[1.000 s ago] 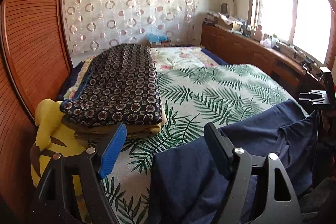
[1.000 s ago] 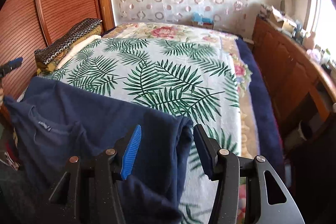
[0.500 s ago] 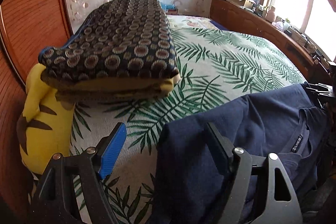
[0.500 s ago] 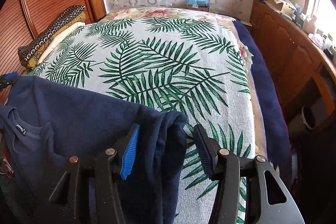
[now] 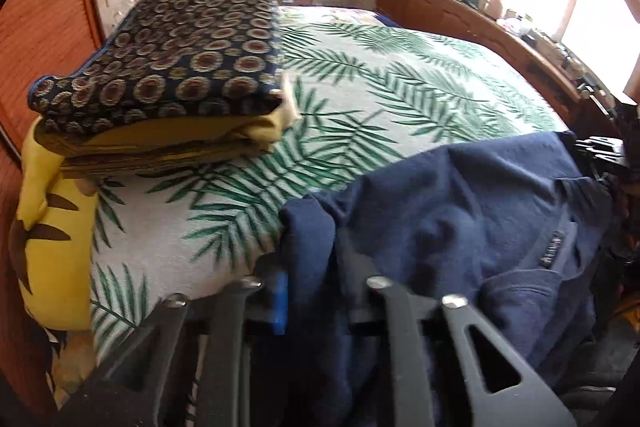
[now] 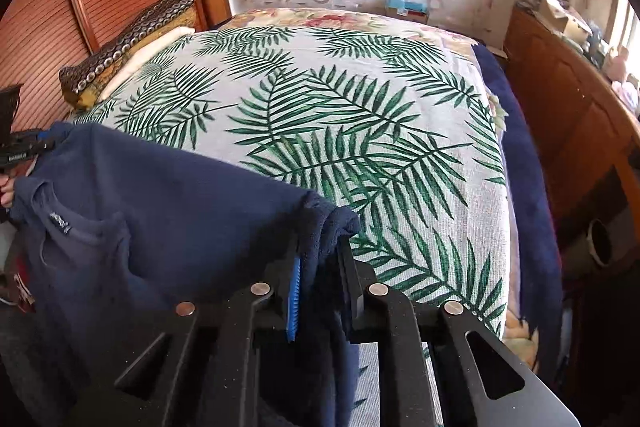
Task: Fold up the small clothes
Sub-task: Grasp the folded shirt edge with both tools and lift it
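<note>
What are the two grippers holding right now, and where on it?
Both are closing on the navy T-shirt: left gripper and right gripper each pinch a bunched edge at opposite sides.

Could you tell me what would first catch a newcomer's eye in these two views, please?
The white bedspread with green palm leaves fills the middle of both views. Over its near edge hangs a navy blue T-shirt, with the right tool and the left tool closing on its two upper corners. At the bed's left edge, by the wooden wardrobe, lies a folded dark blanket with ring patterns above a yellow plush toy.
</note>
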Tool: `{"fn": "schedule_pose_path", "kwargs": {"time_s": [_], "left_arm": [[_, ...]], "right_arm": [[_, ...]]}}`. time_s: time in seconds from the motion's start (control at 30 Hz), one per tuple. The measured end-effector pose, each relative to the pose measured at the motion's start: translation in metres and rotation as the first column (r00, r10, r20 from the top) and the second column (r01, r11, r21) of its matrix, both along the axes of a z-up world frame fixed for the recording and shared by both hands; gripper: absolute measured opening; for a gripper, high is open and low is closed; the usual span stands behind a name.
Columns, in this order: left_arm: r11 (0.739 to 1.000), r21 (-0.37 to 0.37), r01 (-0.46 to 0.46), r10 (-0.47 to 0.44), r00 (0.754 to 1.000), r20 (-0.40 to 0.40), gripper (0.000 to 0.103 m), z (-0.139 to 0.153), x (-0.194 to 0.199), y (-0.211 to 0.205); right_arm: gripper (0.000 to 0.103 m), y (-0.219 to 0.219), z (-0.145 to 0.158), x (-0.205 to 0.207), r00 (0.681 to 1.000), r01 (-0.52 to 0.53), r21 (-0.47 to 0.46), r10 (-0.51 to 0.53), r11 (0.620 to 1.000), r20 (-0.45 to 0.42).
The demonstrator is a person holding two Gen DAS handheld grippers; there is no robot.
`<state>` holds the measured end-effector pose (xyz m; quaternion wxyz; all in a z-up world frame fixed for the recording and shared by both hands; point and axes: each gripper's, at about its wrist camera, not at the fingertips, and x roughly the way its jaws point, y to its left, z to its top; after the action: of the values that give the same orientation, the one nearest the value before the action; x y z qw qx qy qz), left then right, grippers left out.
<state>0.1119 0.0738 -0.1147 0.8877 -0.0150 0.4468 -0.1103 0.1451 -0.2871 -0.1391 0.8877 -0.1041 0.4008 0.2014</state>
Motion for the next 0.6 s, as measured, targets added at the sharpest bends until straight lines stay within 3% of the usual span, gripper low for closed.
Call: {"fn": "schedule_pose_path", "kwargs": {"time_s": [0.1,0.23,0.33,0.6], "left_arm": [[0.999,-0.028,0.017,-0.014,0.997,0.08,0.015,0.026,-0.017,-0.006],[0.997,-0.067,0.038,-0.023,0.978,0.207,0.015,0.074,-0.041,-0.011],[0.995,-0.087,0.055,-0.025,0.949,0.316,0.015,0.116,-0.061,-0.016],[0.993,-0.103,0.052,0.01,0.854,0.521,0.015,0.198,-0.101,-0.008]], "right_arm": [[0.011,-0.006,0.004,-0.006,1.0,0.029,0.042,-0.029,0.999,0.006],[0.01,-0.02,0.032,-0.03,0.995,0.046,0.141,-0.058,0.989,0.083],[0.01,-0.029,0.062,-0.052,0.992,0.025,0.222,-0.052,0.975,0.117],[0.01,-0.042,0.157,-0.119,0.938,-0.022,0.244,-0.065,0.969,0.341]]}}
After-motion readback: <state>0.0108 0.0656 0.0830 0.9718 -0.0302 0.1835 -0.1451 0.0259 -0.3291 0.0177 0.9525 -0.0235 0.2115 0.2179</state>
